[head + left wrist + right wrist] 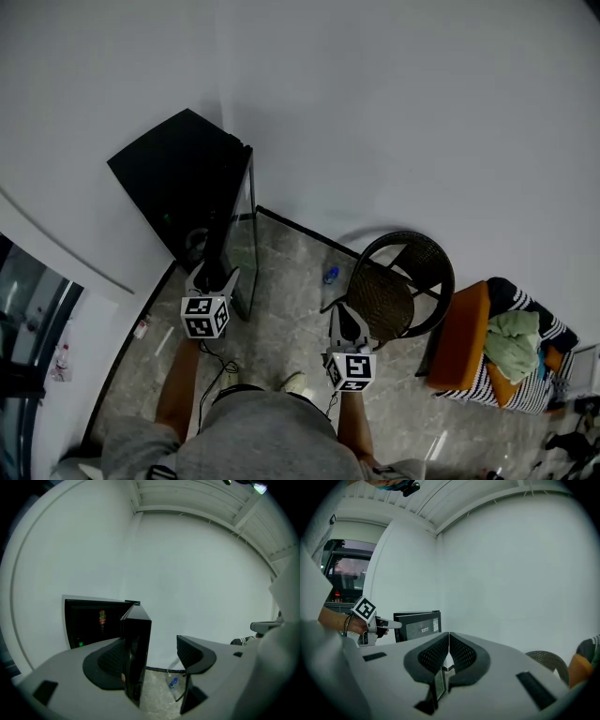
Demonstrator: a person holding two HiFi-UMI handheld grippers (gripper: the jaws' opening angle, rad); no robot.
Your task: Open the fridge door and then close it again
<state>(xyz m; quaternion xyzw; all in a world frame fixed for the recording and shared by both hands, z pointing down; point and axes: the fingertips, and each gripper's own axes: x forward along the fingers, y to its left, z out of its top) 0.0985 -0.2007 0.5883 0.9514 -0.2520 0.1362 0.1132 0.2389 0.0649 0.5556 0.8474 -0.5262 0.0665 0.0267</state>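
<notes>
A small black fridge [173, 173] stands in the room's corner with its glass door [242, 225] swung out. My left gripper [212, 274] is at the door's free edge. In the left gripper view the door [137, 639] stands upright between my wide-apart jaws, close to the left pad [110, 660] and well clear of the right one; the left gripper [152, 645] is open. A can [101, 617] shows inside the dark fridge [89, 620]. My right gripper [346, 321] hangs over the floor near the chair, and in its own view the right gripper [449, 651] is shut on nothing.
A round wicker chair [405, 281] stands right of the fridge, with a blue bottle [330, 275] on the floor by the wall. An orange seat with striped cloth [487, 352] is at the far right. A cable [214, 375] lies by the person's feet.
</notes>
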